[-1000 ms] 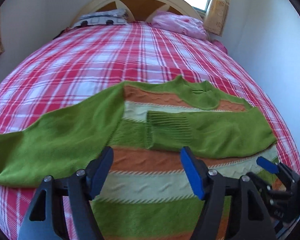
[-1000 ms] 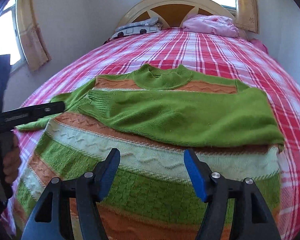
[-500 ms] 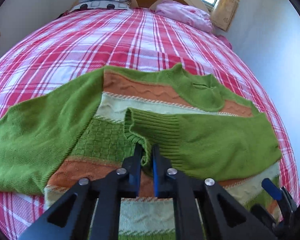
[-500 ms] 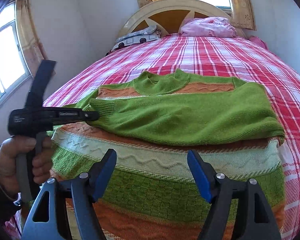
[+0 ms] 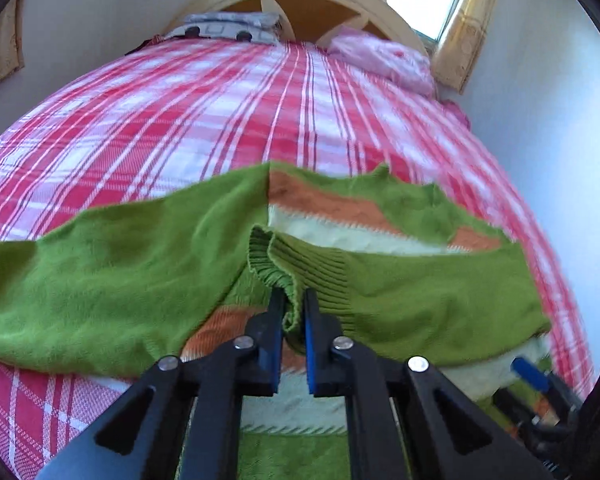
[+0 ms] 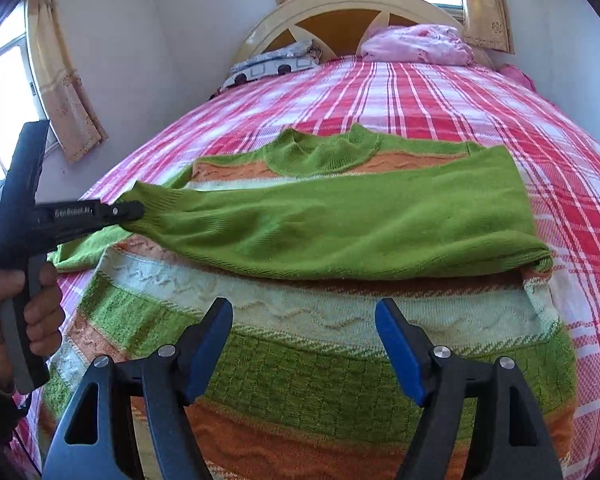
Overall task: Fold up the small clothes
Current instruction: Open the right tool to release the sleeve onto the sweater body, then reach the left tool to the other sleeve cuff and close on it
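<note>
A green, orange and cream striped sweater [image 6: 320, 368] lies flat on the bed, collar toward the headboard. Its right sleeve [image 6: 340, 228] is folded across the chest. My left gripper [image 5: 293, 312] is shut on that sleeve's ribbed cuff [image 5: 300, 268] and holds it lifted above the sweater's left side; it also shows in the right wrist view [image 6: 134, 212]. The other sleeve [image 5: 100, 288] lies spread out to the left. My right gripper [image 6: 304, 344] is open and empty above the sweater's lower stripes.
The bed has a red and white plaid sheet [image 5: 180, 120]. A patterned pillow [image 6: 276, 65] and a pink pillow [image 6: 416, 46] lie by the wooden headboard [image 6: 340, 16]. A wall runs close along the bed's right side [image 5: 560, 140]. Curtained windows are behind and to the left.
My left gripper closed on the folded sleeve's cuff and has lifted it, pulling it leftward. My right gripper has stayed open over the lower sweater.
</note>
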### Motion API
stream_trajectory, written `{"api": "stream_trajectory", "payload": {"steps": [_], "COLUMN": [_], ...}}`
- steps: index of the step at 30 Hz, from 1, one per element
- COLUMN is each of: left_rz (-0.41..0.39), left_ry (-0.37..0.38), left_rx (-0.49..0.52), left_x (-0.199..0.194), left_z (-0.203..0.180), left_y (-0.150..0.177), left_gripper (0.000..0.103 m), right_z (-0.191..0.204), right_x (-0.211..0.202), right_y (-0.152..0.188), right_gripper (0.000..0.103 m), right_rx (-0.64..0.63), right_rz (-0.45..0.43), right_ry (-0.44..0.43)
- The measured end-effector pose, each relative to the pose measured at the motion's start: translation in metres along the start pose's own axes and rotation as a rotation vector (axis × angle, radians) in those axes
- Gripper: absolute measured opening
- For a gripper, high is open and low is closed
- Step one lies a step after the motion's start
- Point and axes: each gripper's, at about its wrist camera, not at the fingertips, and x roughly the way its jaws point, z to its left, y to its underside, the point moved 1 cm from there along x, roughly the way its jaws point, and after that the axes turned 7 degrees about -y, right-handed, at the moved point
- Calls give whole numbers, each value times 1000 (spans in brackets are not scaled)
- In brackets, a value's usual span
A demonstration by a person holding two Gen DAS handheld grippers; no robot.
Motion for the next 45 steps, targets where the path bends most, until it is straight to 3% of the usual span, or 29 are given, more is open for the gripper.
{"api": "stream_trajectory", "payload": {"steps": [4,8,12,15,18,20,22,24,26,28,30,33,36,40,42,45], "left_rz": [11,1,-23,-38,-31,-41,-48,-62,-76,-104,-130,-142,-149,-118,-88,-77], "left_ry": [-34,-50,-76,-105,-131,-133,-138,-119,-130,-151,-182,-200,-246,-363,-410,-463], "left_rx": [28,42,60,71,77,72,70,67,88,101,104,93,72,34,-21,-119], "left_x": [9,11,10,8,6,1,-4,-12,-22,-33,-43,-55,-62,-54,-51,-53], "left_z": [-4,-2,-5,-7,-6,-4,0,4,7,12,21,45,79,128,154,192], "left_y": [12,17,22,23,26,29,33,36,41,45,47,50,53,58,59,59], "left_gripper": [10,12,14,18,25,32,46,51,53,68,76,76,77,78,78,78], "right_z": [-2,-5,-30,-77,-106,-100,-92,-74,-52,-34,-25,-25,-11,16,36,56], "right_x": [-1,-30,-45,-23,-1,-9,-18,-29,-30,-17,9,51,43,34,44,75], "right_y": [0,-13,-47,-61,-48,-43,-42,-49,-59,-65,-65,-47,-41,-53,-62,-71], "right_gripper": [75,75,75,75,76,76,76,76,76,76,76,76,76,76,76,76], "right_rx": [12,12,-9,106,162,112,86,67,-2,-50,-50,-49,-94,-115,-157,-149], "right_rz": [-3,-112,-172,-57,72,71,84,38,10,21,72,208,162,123,91,112], "right_ry": [-2,-33,125,150,166,200,267,307,267,236,198,231,286,176,168,127]}}
